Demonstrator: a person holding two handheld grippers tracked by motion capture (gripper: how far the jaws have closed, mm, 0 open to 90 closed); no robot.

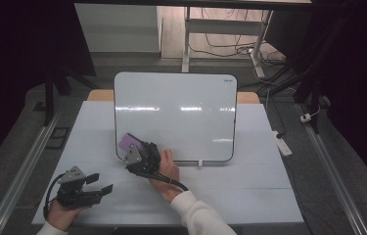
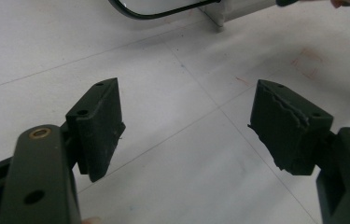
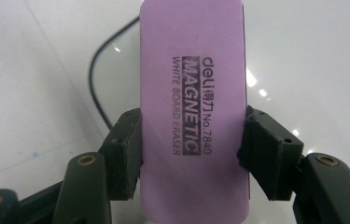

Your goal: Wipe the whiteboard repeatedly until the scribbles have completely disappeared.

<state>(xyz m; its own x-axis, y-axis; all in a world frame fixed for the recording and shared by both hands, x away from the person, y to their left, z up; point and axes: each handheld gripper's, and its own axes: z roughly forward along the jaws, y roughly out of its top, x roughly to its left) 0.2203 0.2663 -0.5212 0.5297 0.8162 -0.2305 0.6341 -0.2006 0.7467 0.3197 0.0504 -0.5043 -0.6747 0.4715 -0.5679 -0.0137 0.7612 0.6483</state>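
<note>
A whiteboard with a dark rim lies flat on the white table; its surface looks clean. My right gripper is over the board's near left corner, shut on a purple magnetic whiteboard eraser. In the right gripper view the eraser sits lengthwise between the two pads, printed side up, with the board's rim curving behind it. My left gripper rests low at the table's near left, open, nothing between its pads.
The white table top runs to its front edge near the person's sleeve. A small white clip sits at the board's near edge. Metal rails flank the table; desk legs and cables lie beyond.
</note>
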